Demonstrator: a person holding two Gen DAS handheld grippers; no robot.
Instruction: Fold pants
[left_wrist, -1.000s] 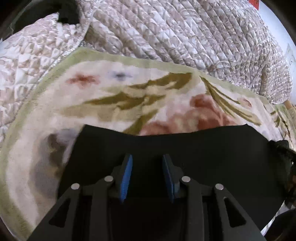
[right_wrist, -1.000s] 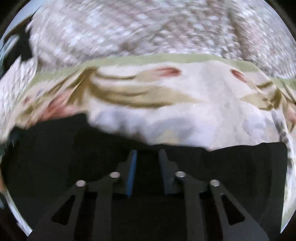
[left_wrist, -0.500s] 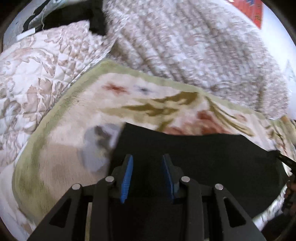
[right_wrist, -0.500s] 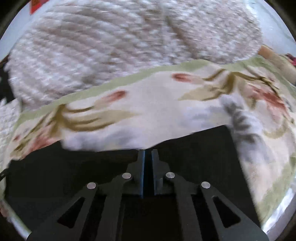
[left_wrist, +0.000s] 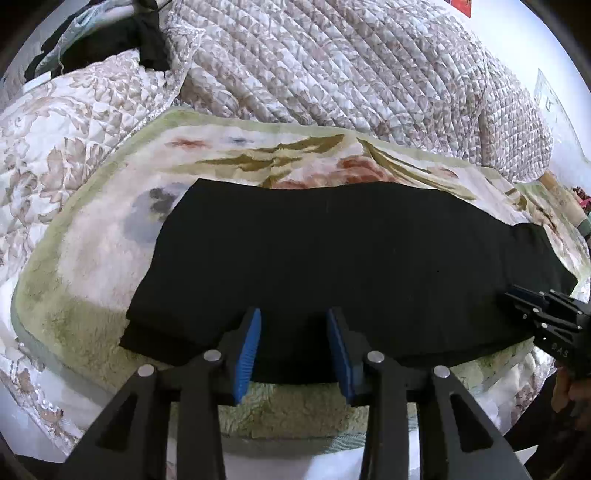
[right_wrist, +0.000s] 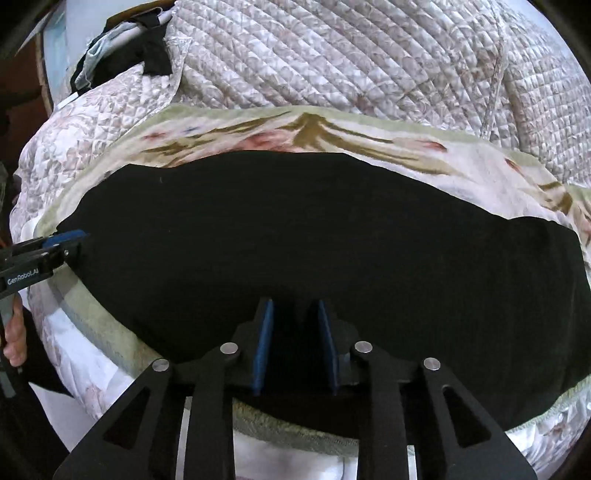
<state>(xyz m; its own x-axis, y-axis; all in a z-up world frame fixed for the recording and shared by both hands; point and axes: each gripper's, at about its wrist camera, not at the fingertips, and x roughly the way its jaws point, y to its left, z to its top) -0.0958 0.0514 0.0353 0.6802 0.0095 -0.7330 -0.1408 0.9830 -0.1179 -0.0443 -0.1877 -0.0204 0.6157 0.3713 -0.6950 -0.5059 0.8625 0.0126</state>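
The black pants (left_wrist: 332, 258) lie flat and folded lengthwise on a floral blanket (left_wrist: 92, 240); they also fill the middle of the right wrist view (right_wrist: 314, 229). My left gripper (left_wrist: 293, 317) is open and empty, its blue pads over the near edge of the pants at their left part. My right gripper (right_wrist: 291, 308) is open and empty over the near edge at the right part. The right gripper shows at the right edge of the left wrist view (left_wrist: 517, 295). The left gripper shows at the left edge of the right wrist view (right_wrist: 70, 236).
A quilted floral bedspread (left_wrist: 351, 66) is bunched up behind the blanket. Dark clothing (left_wrist: 122, 37) lies at the far left corner. The bed's near edge with white sheet (right_wrist: 295, 458) runs below the grippers.
Both grippers have pulled back toward the near edge of the bed. The right gripper, shut half a second ago, now stands open. The pants lie flat.
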